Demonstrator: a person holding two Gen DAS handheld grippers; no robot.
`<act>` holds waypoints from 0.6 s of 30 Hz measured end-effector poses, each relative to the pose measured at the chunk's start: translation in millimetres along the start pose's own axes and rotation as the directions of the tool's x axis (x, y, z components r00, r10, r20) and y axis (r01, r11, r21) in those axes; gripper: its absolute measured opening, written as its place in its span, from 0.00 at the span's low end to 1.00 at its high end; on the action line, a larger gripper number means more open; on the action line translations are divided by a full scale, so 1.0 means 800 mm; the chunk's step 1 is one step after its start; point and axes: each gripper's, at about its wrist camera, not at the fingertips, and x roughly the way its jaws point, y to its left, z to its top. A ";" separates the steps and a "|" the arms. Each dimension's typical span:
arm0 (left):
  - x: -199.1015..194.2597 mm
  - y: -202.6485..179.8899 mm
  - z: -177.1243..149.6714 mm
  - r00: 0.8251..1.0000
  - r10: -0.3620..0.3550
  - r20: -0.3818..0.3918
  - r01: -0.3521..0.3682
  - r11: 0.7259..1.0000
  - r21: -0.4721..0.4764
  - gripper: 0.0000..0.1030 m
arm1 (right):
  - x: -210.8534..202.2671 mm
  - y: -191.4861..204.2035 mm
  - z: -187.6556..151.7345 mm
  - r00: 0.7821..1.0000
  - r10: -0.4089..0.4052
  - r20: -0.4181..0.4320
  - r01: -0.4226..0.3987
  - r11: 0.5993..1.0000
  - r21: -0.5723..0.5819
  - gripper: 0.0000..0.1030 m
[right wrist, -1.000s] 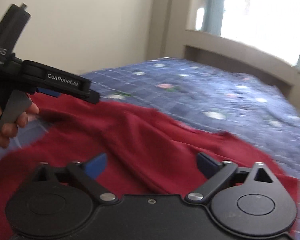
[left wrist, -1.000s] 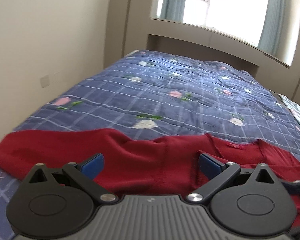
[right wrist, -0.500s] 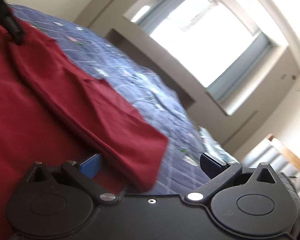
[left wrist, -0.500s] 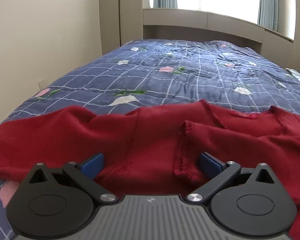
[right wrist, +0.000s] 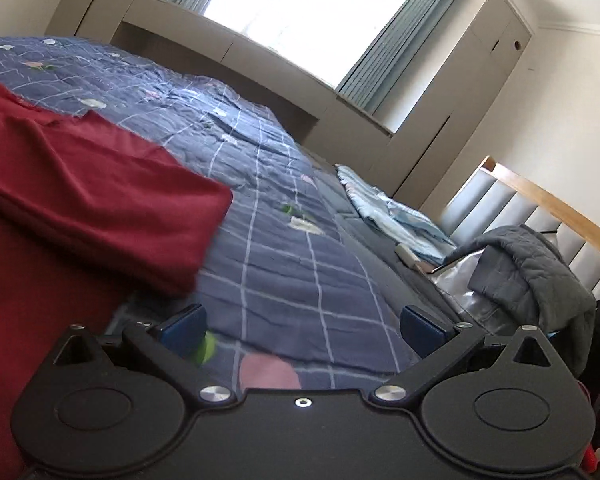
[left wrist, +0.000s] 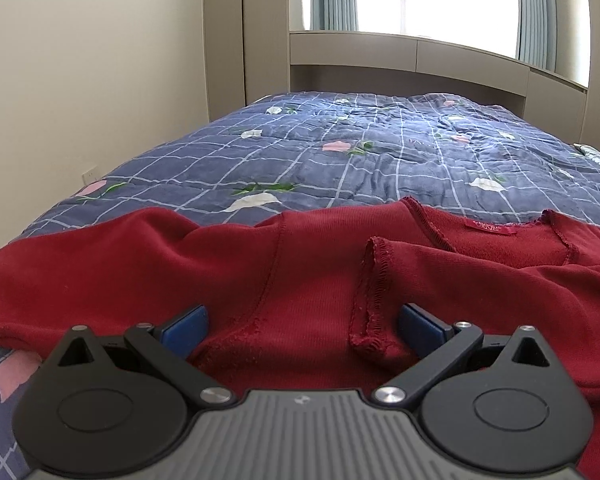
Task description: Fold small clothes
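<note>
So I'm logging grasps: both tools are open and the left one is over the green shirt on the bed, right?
Not quite: the shirt is dark red, not green, as the left wrist view shows. The left tool is open over it, and the right tool is open too.

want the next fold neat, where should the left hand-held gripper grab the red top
Probably the stitched sleeve cuff of the red top, approached low from the near side. It lies folded inward as a raised edge between the open left hand-held gripper jaws.
</note>
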 end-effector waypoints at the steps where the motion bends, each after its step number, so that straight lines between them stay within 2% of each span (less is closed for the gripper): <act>1: 0.000 0.000 0.000 1.000 0.000 0.000 0.000 1.000 -0.001 1.00 | -0.002 -0.002 -0.002 1.000 0.008 0.001 -0.008 1.000 0.006 0.99; 6: 0.001 0.000 0.000 1.000 -0.001 0.001 0.001 1.000 -0.001 1.00 | -0.039 -0.004 0.010 0.993 0.023 0.112 -0.028 0.999 0.045 0.99; 9: 0.001 0.000 0.000 1.000 -0.002 0.001 0.002 1.000 -0.002 1.00 | -0.037 0.002 0.033 0.989 0.039 0.145 -0.046 0.998 0.045 0.99; 13: 0.001 0.000 0.000 1.000 -0.002 0.001 0.002 1.000 -0.002 1.00 | -0.012 0.014 0.051 0.991 0.069 0.119 -0.076 0.996 0.049 0.99; 16: 0.001 0.000 0.000 1.000 -0.004 0.001 0.004 1.000 -0.004 1.00 | 0.012 0.026 0.046 0.996 0.082 0.039 -0.083 0.996 0.019 0.99; 18: 0.001 0.000 0.000 1.000 -0.006 0.001 0.006 1.000 -0.006 1.00 | 0.013 0.029 0.043 0.996 0.084 0.041 -0.084 0.996 0.022 0.99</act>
